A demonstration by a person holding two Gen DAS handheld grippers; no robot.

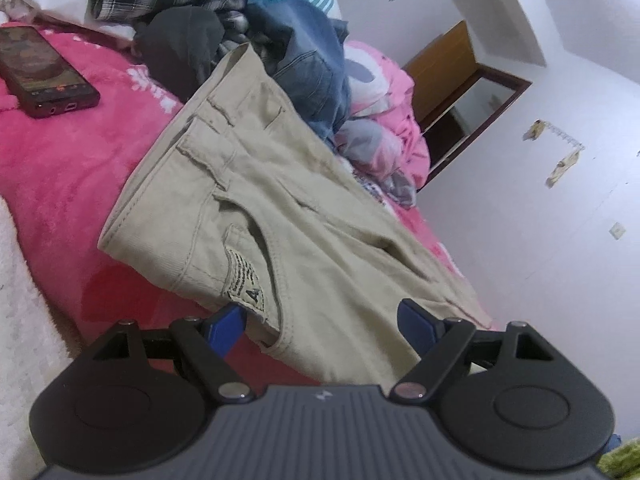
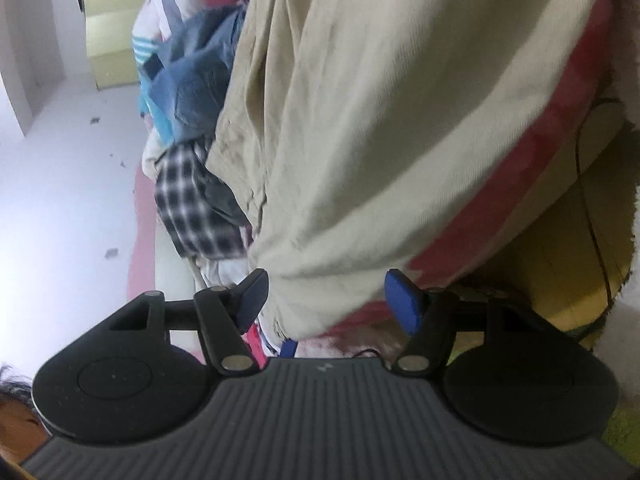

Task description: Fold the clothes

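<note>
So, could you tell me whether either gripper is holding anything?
Nothing is held: left gripper and right gripper are both open around edges of the khaki trousers.

A phone (image 1: 44, 74) lies far left on the pink blanket (image 1: 72, 152). A wooden door (image 1: 444, 68) stands open at the far right, beside the white wall (image 1: 540, 240).

The khaki trousers (image 1: 256, 184) are matt, finely ribbed cloth with a woven label (image 1: 245, 280). The pink blanket (image 1: 68, 160) looks fluffy. The phone (image 1: 38, 70) has a glossy screen. The left gripper (image 1: 320, 326) is matt black plastic with ribbed grey casing.
</note>
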